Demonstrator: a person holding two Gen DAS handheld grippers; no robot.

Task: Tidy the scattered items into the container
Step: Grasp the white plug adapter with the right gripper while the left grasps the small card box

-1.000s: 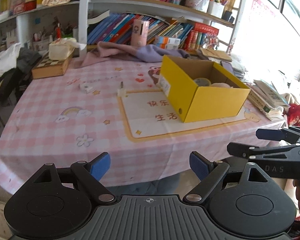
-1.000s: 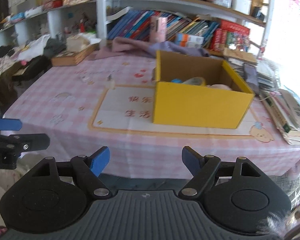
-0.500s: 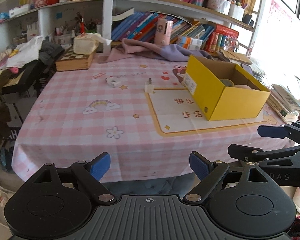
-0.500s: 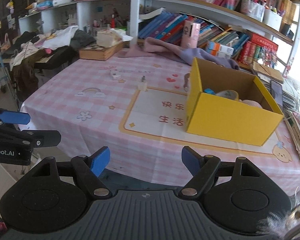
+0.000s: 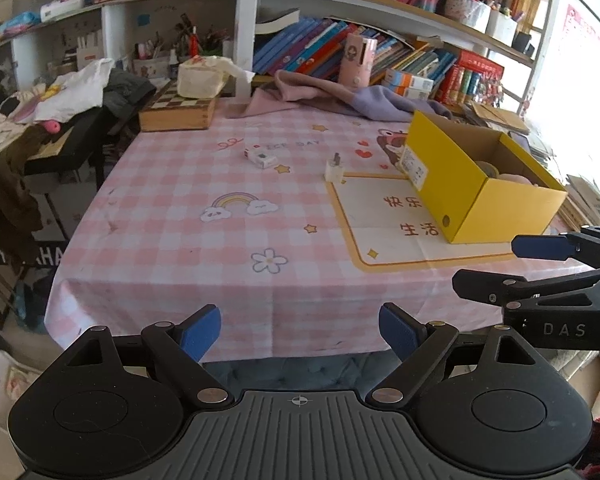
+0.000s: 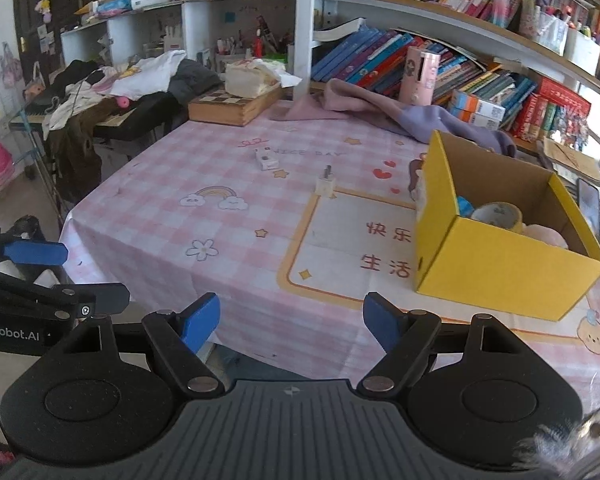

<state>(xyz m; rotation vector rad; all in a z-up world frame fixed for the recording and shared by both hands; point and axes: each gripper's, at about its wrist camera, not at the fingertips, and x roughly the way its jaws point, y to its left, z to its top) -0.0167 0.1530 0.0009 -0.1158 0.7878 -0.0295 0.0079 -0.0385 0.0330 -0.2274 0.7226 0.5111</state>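
Both views have swung left over the past second, bringing the pink-checked table (image 5: 172, 240) into frame beyond the yellow box (image 6: 500, 272). Left of that box, a small white box (image 5: 261, 157) and what may be a plug adapter (image 5: 334, 169) await collection. Left tongs (image 5: 300, 326) and right tongs (image 6: 292, 320) hang released, empty.

One yellow box (image 6: 496, 276) is seen on the table, with one tape roll (image 6: 498, 214) counted inside it. Two small white items are counted on the cloth: one flat packet (image 6: 265, 159) and one plug (image 6: 326, 184). One chessboard case (image 6: 232, 106) is seen.
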